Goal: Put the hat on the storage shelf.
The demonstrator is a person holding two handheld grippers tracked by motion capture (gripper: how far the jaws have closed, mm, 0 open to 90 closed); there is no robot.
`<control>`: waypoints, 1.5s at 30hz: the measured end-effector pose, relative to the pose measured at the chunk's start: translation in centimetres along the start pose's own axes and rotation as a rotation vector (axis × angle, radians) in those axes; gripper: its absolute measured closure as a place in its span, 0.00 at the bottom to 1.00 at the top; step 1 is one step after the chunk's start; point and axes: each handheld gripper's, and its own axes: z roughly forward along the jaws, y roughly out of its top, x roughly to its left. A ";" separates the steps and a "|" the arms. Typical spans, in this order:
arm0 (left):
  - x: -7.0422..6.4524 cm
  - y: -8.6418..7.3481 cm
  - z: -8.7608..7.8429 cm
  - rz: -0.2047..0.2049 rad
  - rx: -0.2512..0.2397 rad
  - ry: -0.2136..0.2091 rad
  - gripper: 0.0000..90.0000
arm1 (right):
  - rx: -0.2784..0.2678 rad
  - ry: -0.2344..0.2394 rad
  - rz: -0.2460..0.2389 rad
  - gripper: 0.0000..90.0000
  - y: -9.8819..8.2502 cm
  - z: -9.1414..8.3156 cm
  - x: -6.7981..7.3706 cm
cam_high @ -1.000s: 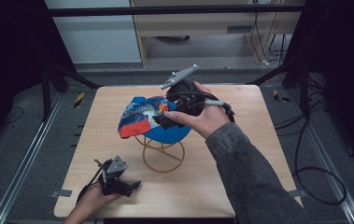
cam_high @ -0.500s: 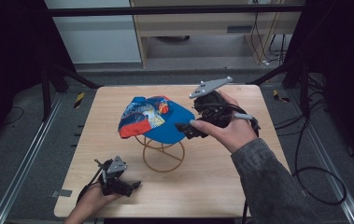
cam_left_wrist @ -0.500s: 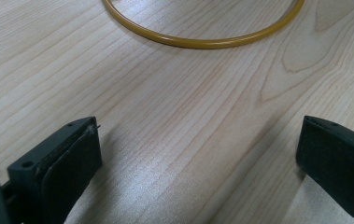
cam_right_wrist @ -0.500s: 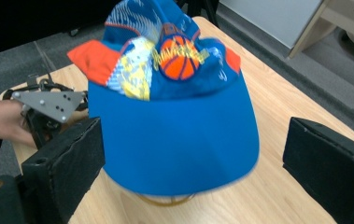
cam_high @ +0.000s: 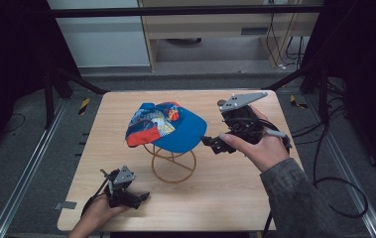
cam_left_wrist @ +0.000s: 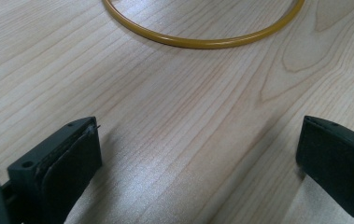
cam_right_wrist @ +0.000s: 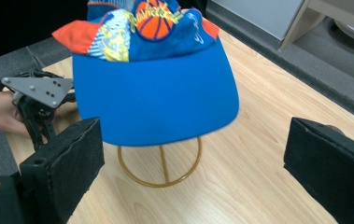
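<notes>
Centre frame in the high view, a blue cap [cam_high: 168, 126] with a basketball patch sits atop a yellow wire stand [cam_high: 173, 163] on the wooden table [cam_high: 255, 188]. Right of it, the right gripper [cam_high: 210, 143] hovers with jaws spread, empty, just off the brim. Lower left, the left gripper [cam_high: 138, 198] rests released on the tabletop.

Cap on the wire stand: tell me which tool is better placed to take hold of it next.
Right. The right tool is open beside the cap, its brim between the jaws. The left tool rests open at the table's near edge, facing the stand's ring.
</notes>
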 end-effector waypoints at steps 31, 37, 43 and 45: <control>0.0 0.0 0.0 0.001 0.003 -0.001 0.00 | -0.002 -0.117 0.068 0.10 -7.0 2.3 -2.2; 0.0 0.0 0.0 0.001 0.002 0.000 0.00 | 0.007 -0.153 0.095 0.09 -8.9 2.8 -3.2; 0.0 0.0 0.0 0.001 0.002 -0.001 0.00 | 0.016 -0.170 0.111 0.09 -10.2 3.0 -3.4; 0.0 0.0 0.0 0.001 0.003 -0.001 0.00 | 0.022 -0.183 0.107 0.09 -10.6 3.1 -3.5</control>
